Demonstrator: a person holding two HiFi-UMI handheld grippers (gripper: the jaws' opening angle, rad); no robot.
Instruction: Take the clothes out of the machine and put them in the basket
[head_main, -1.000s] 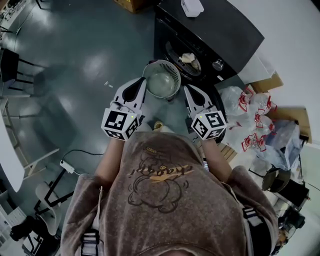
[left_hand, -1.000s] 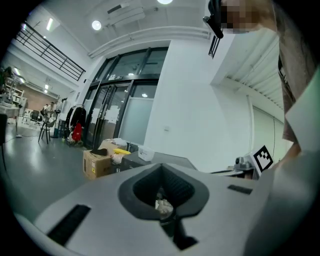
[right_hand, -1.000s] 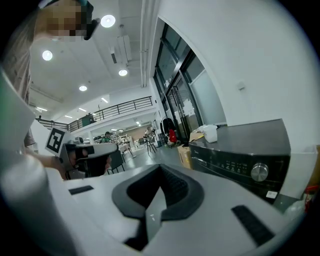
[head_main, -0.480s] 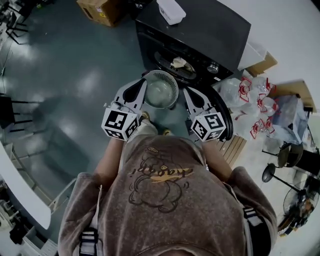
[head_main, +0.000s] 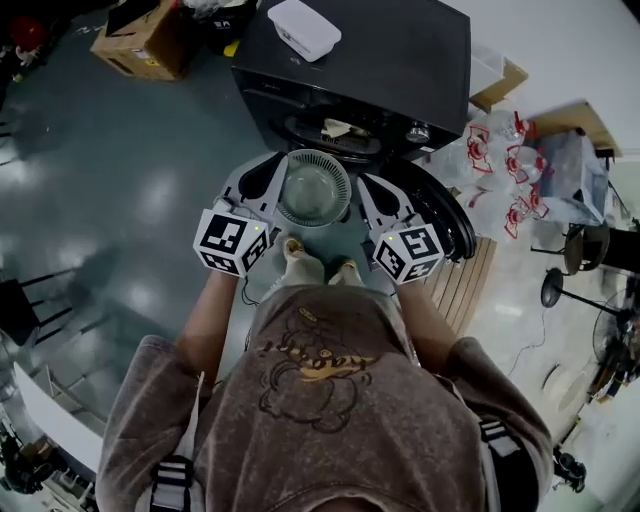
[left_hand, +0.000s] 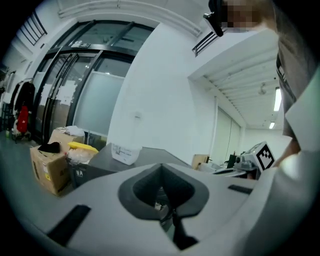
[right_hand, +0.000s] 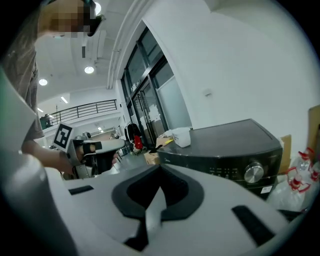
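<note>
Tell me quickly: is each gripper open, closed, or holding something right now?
Left gripper: closed, holding nothing.
Right gripper: closed, nothing visibly held.

Black machine (head_main: 400, 60), pale grey ribbed basket (head_main: 313, 188), possibly cream cloth (head_main: 335, 127), teal-grey floor (head_main: 120, 170)

Round pale slatted basket (head_main: 336, 172) before open black machine (head_main: 400, 60), clothes (head_main: 335, 127) inside.
</note>
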